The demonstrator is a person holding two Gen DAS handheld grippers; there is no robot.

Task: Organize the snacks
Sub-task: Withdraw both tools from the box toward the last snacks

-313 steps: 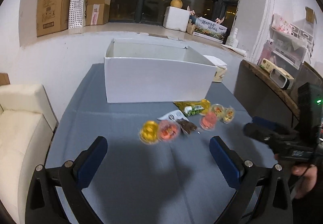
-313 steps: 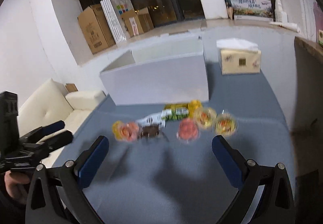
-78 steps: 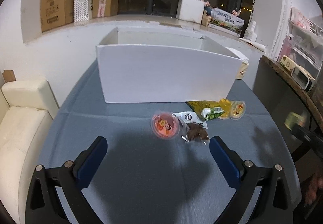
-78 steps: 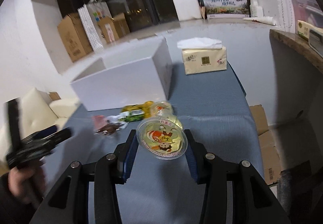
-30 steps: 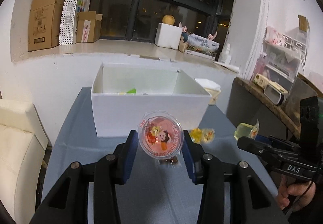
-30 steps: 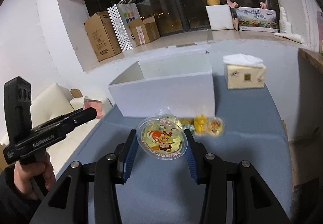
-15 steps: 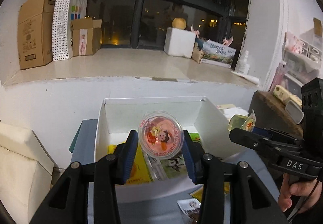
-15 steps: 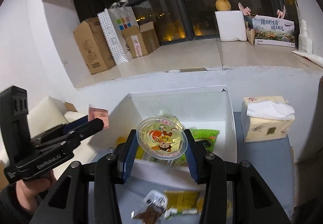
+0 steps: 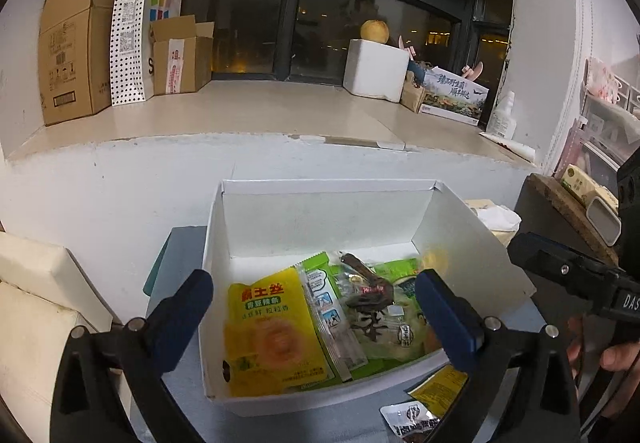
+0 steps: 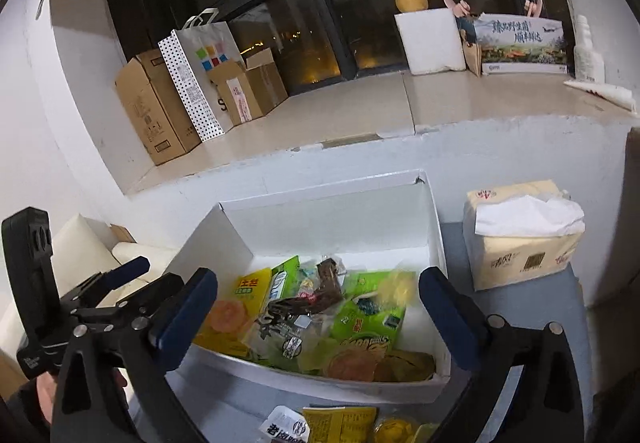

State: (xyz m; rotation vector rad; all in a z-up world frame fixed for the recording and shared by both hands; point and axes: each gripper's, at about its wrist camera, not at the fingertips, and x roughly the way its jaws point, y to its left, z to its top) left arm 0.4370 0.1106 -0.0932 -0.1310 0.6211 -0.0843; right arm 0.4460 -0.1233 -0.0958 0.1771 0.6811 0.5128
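Both fisheye views are lit evenly by indoor light from above, while the window [image 9: 320, 23] behind is dark with a few small warm lights. Straight lines bow strongly toward the black, vignetted corners. The white box [image 9: 320, 227] is bright inside; two pale smears of motion blur hang over the snack packets [image 10: 360, 315] there. Soft shadows fall below the ledge.
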